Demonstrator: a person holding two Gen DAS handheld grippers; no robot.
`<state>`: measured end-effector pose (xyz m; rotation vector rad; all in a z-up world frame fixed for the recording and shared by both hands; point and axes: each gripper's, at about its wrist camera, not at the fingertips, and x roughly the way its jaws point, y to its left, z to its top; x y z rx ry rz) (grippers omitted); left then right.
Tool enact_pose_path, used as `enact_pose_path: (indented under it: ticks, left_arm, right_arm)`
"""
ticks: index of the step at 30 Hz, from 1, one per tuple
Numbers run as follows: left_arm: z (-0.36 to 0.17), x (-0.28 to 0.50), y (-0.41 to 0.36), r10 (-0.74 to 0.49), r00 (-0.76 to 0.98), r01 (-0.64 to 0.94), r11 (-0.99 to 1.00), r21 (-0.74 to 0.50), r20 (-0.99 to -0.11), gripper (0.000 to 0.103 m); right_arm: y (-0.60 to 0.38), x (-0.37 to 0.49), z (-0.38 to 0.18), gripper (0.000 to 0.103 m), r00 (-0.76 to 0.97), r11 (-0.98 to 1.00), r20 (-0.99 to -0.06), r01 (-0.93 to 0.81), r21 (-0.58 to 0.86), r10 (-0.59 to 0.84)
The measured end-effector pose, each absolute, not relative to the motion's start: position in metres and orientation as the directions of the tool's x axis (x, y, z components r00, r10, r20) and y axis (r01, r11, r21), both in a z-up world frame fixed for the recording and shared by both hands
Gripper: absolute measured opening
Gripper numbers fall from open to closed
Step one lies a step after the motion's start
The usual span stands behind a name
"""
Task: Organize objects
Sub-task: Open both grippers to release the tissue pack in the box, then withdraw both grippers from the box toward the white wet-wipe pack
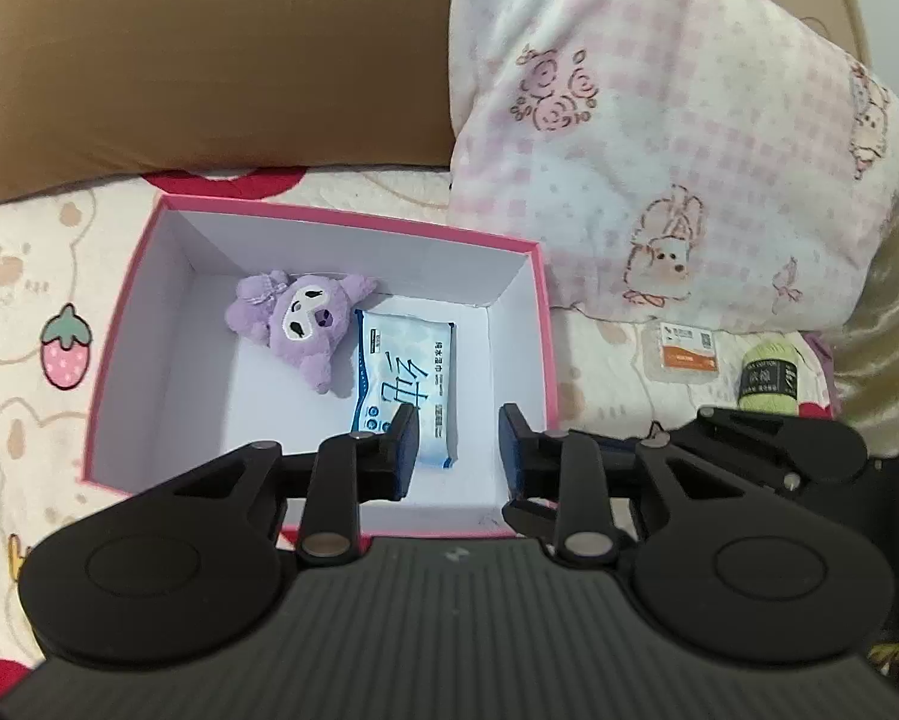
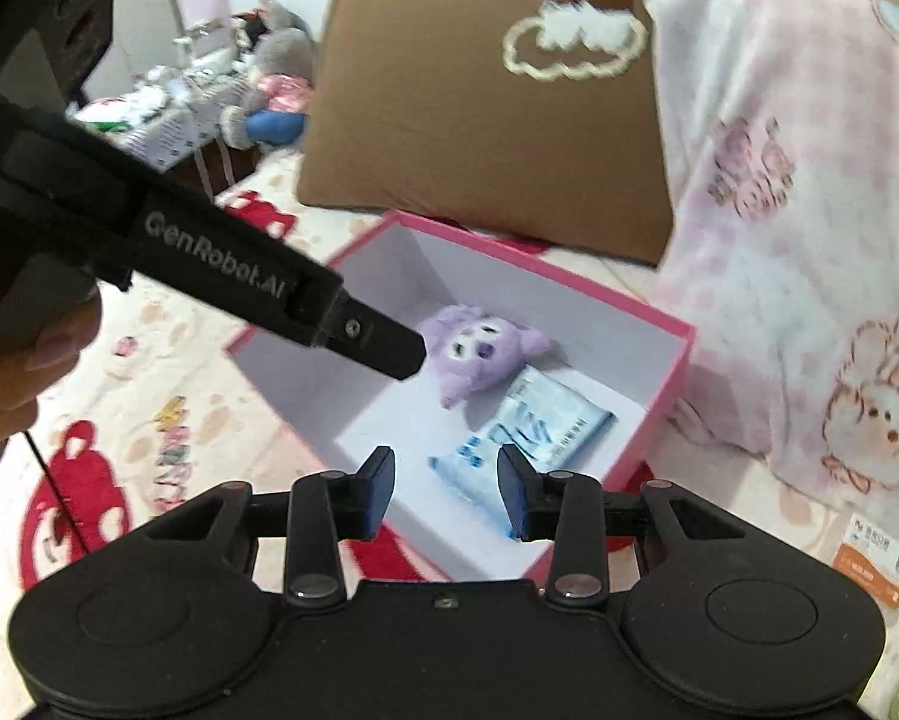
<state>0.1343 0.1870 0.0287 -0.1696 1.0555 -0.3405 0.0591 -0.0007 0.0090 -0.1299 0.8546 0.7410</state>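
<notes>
Cartoon-printed bedding [image 1: 23, 276] with bears and strawberries carries everything, with a brown cushion [image 1: 209, 60] and a pink checked pillow [image 1: 659, 138] propped along its far edge. On it sits an open pink cardboard box with a white inside [image 1: 149, 360], holding a purple plush doll [image 1: 296, 318] toward its far wall and a blue-and-white wet-wipe packet [image 1: 404, 387] lying flat just beside the doll, near the right wall.

Both grippers are empty. The left gripper [image 1: 458, 450] hovers over the box's near edge with its jaws apart; the right gripper [image 2: 446, 492] hangs above the near right corner, jaws likewise spread.

Still outside, on the bedding right of the box, lie a small orange-and-white card packet [image 1: 686, 354] and a pale green yarn ball with a black label [image 1: 770, 381], apparently the next pieces to collect. A good pick would probably use the right gripper, approaching the yarn from above and closing across its soft middle rather than its label.

The pillow overhangs that area, and the two grippers are close together, so they could collide. A cluttered bedside table [image 2: 167, 96] lies beyond the bedding's far left corner.
</notes>
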Motion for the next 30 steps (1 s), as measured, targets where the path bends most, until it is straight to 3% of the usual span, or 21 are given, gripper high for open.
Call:
enact_pose_path:
  ticks: [6, 12, 18, 30]
  left_arm:
    - [0.047, 0.110, 0.183, -0.334, 0.441, 0.210, 0.941, -0.266, -0.833, 0.039]
    - [0.057, 0.086, 0.174, -0.313, 0.418, 0.238, 0.944, -0.229, -0.853, 0.051]
    - [0.062, 0.071, 0.163, -0.258, 0.400, 0.255, 0.953, -0.163, -0.879, 0.052]
    - [0.067, 0.032, 0.137, -0.288, 0.367, 0.317, 0.933, -0.173, -0.885, 0.063]
  right_arm:
    - [-0.004, 0.044, 0.028, 0.047, 0.419, 0.735, -0.734, -0.660, 0.158, 0.534]
    - [-0.019, 0.027, 0.045, 0.063, 0.429, 0.732, -0.715, -0.660, 0.170, 0.552]
    - [-0.036, 0.007, 0.056, 0.069, 0.415, 0.689, -0.690, -0.705, 0.169, 0.594]
    - [-0.088, -0.029, 0.067, 0.077, 0.445, 0.716, -0.703, -0.685, 0.131, 0.555]
